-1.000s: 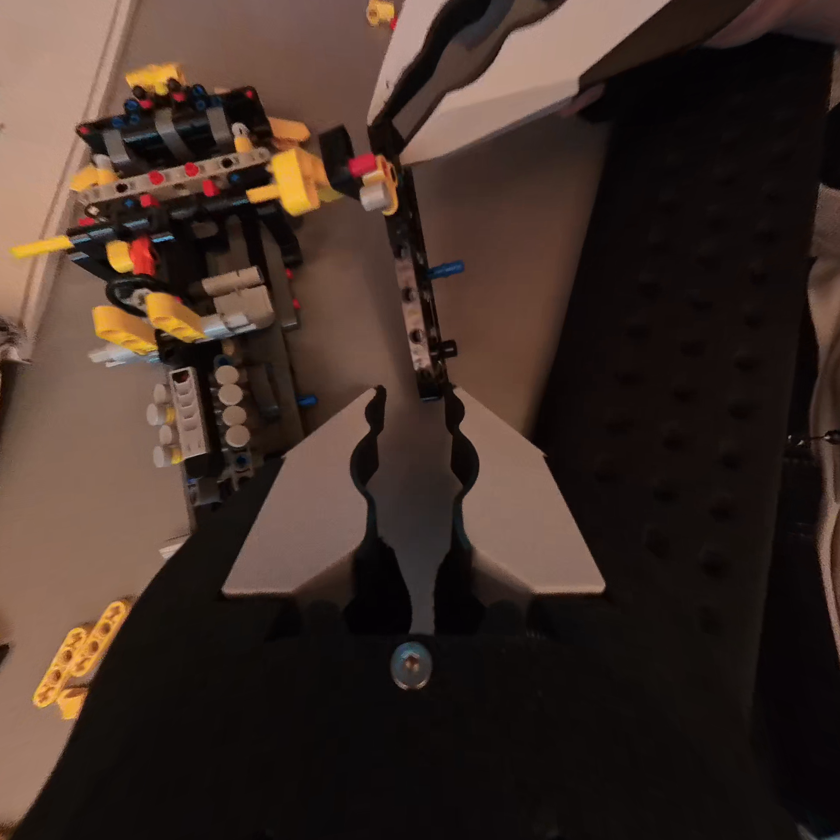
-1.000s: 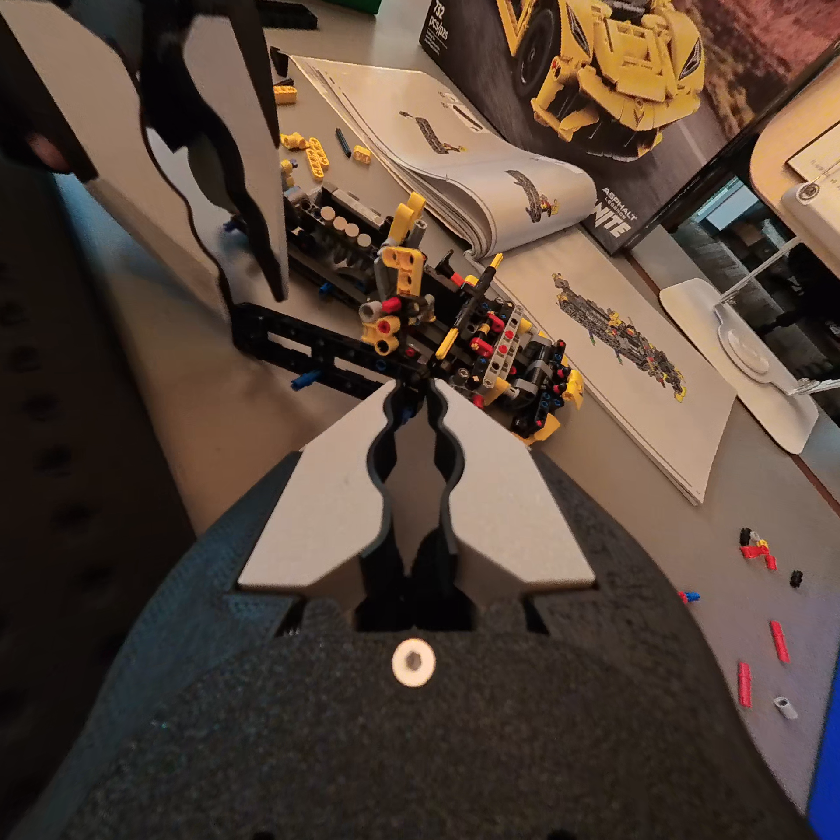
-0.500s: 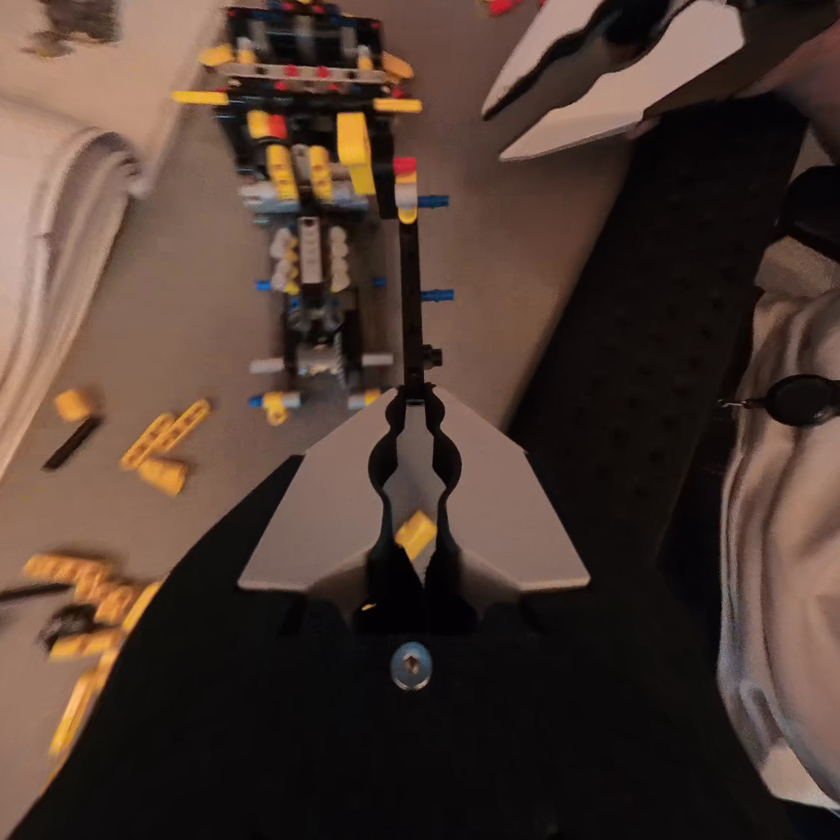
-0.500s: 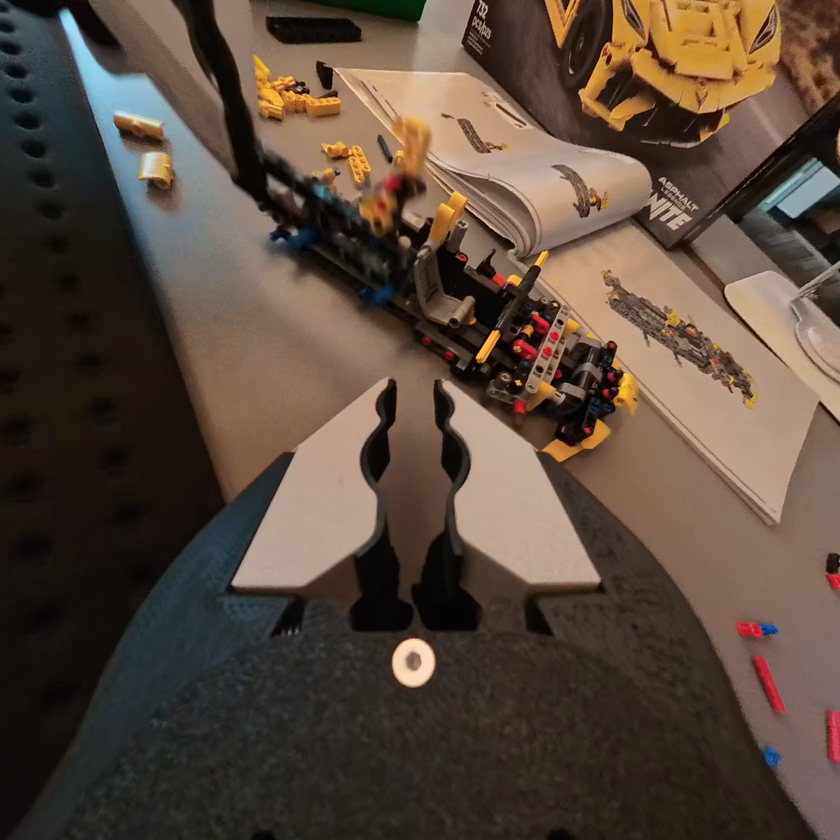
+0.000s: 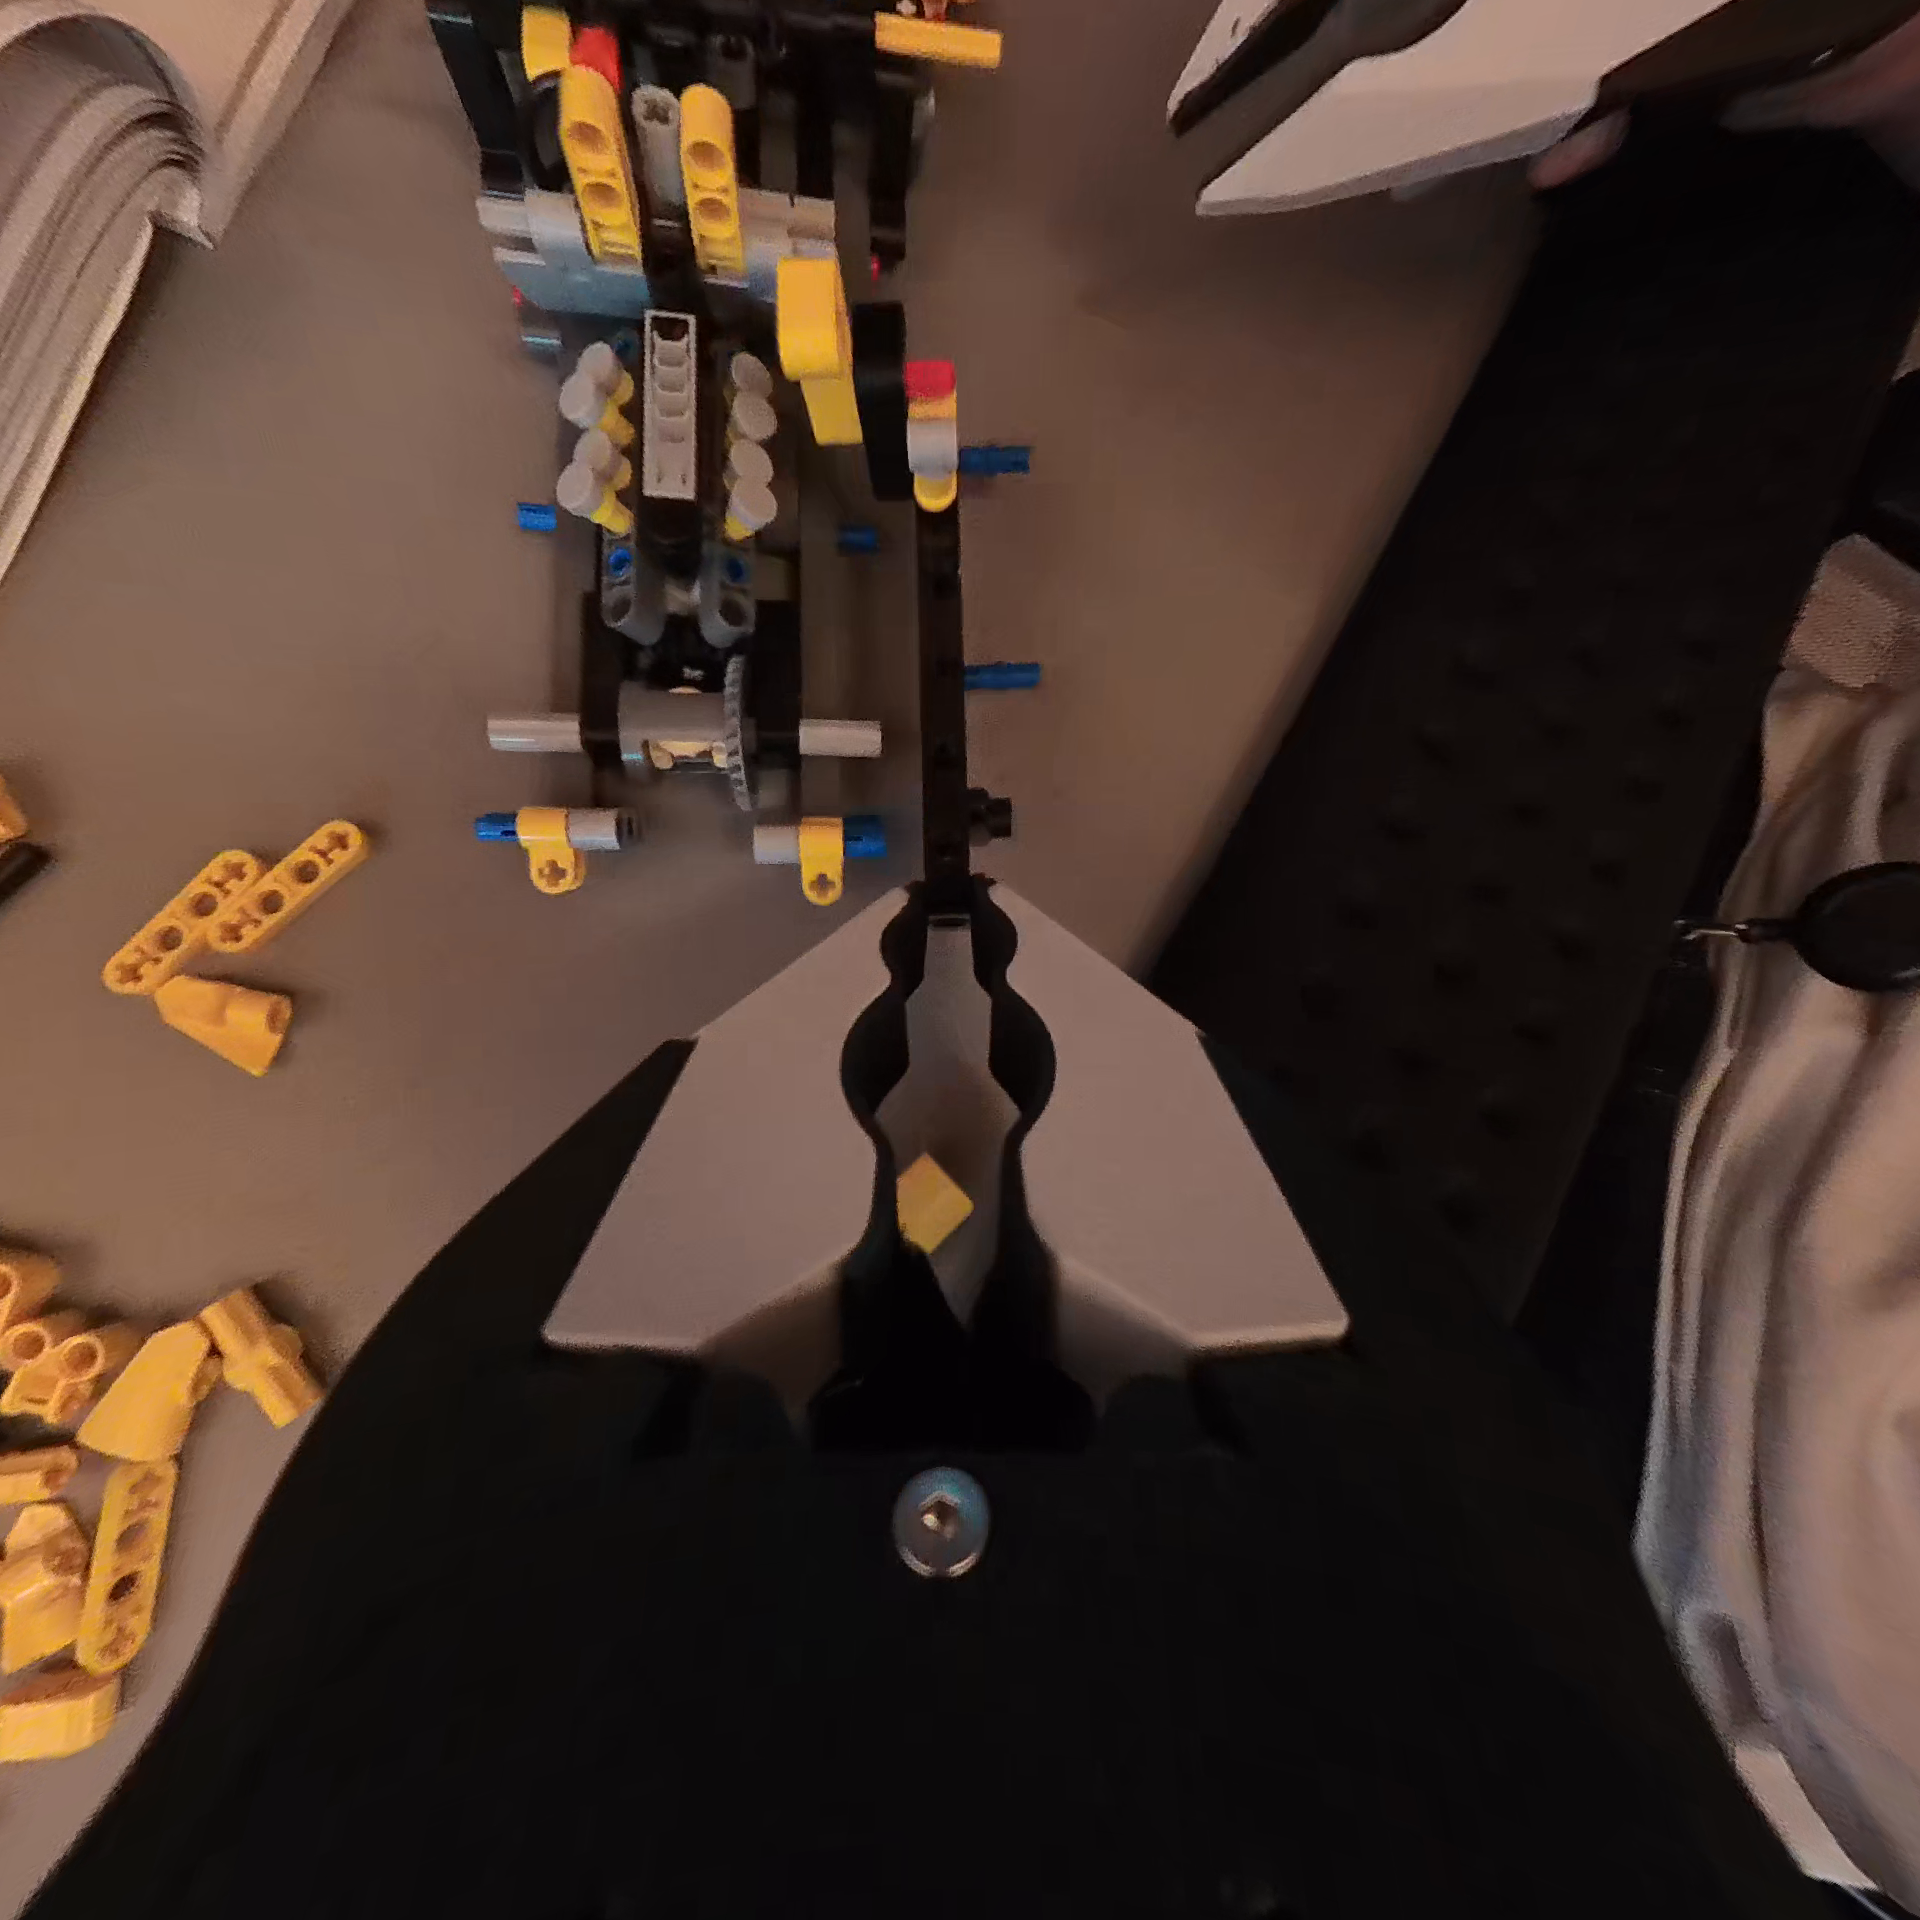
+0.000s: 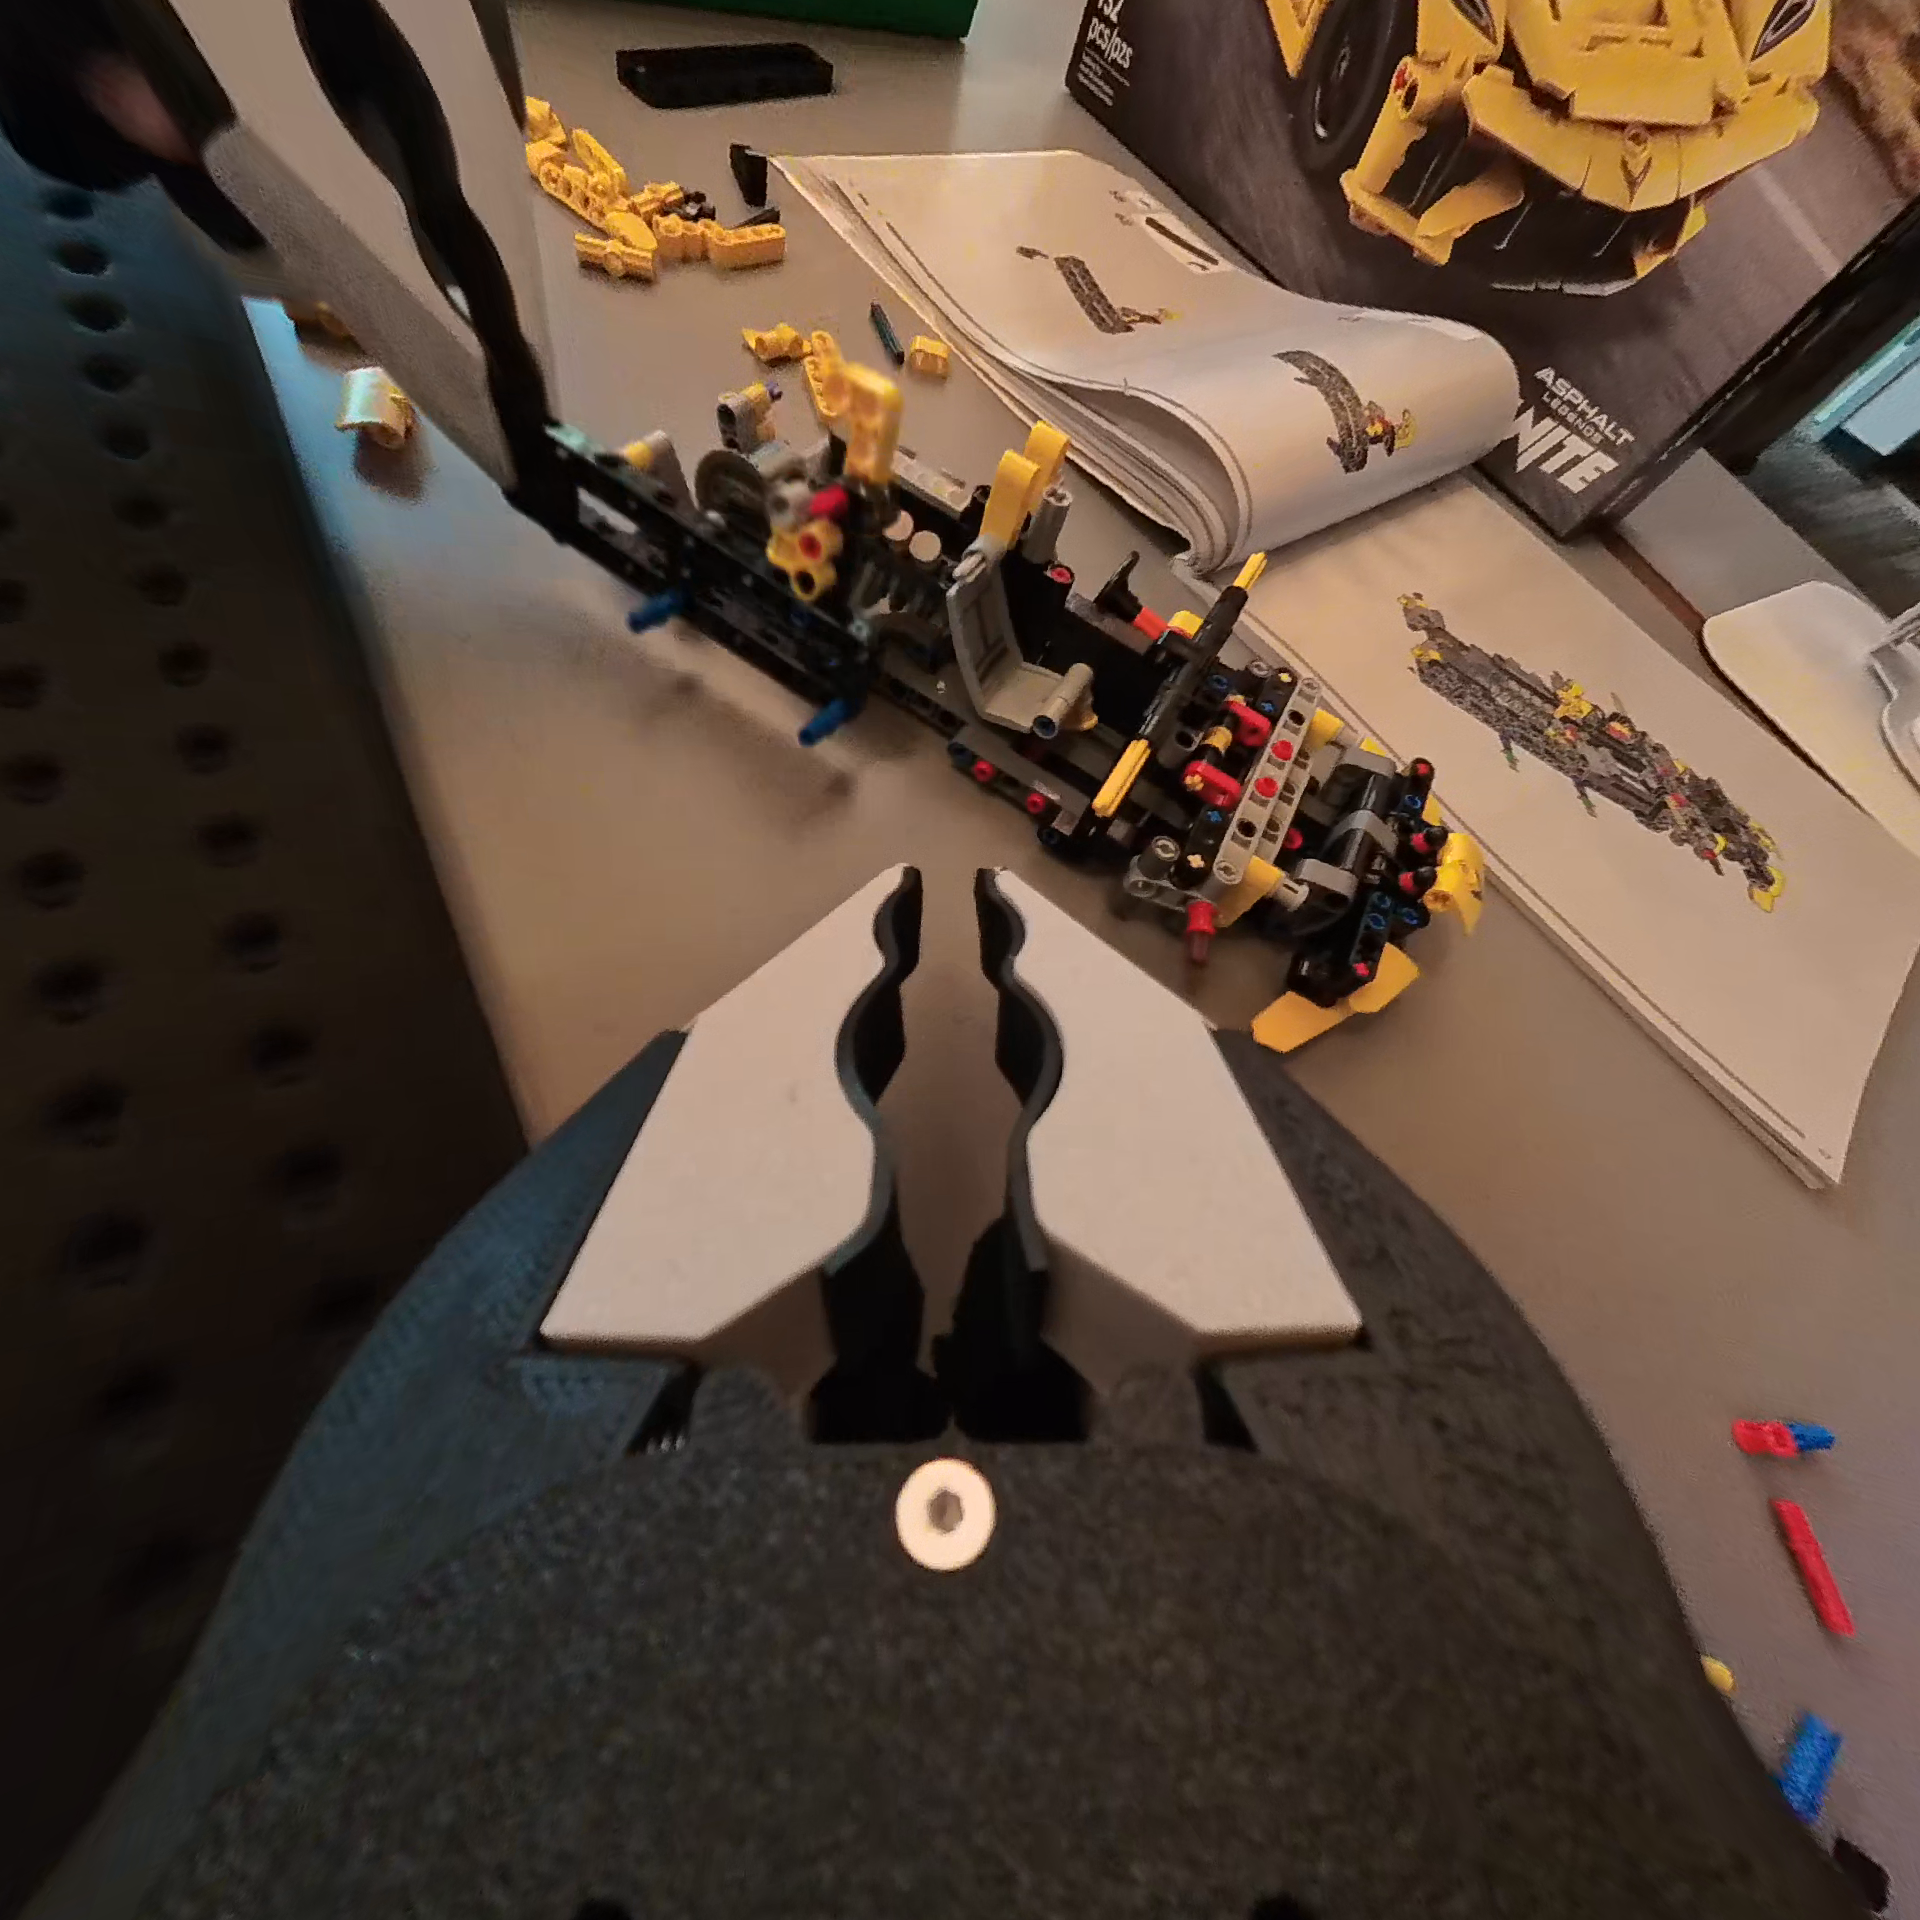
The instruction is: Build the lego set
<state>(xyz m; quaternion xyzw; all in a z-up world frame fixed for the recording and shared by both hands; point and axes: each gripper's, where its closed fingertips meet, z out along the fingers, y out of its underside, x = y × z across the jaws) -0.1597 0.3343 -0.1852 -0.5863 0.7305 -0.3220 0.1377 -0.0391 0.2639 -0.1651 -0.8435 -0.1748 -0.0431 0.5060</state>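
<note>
The partly built car chassis [image 6: 1091, 717] lies on the grey table, black with yellow, red and grey parts; it also shows in the left wrist view [image 5: 686, 468]. My left gripper [image 5: 945, 896] is shut on the near end of a long black beam frame [image 5: 940, 675] with blue pins, which runs along the chassis's right side. The right wrist view shows that frame [image 6: 707, 592] held at its far end by the left gripper [image 6: 520, 457]. My right gripper [image 6: 948, 878] is slightly open and empty, short of the chassis, and shows in the left wrist view [image 5: 1403, 114].
An open instruction booklet [image 6: 1143, 343], a printed sheet [image 6: 1610, 790] and the set's box [image 6: 1507, 156] lie behind the chassis. Loose yellow pieces [image 5: 208, 935] lie left, one [image 5: 932, 1200] under my left gripper. Red and blue pins [image 6: 1808, 1558] lie right. A black perforated mat [image 5: 1507, 727] borders the table.
My right gripper let go of the model and pulled back from it. My left gripper closed on the black frame's end and swung it in line alongside the chassis.
</note>
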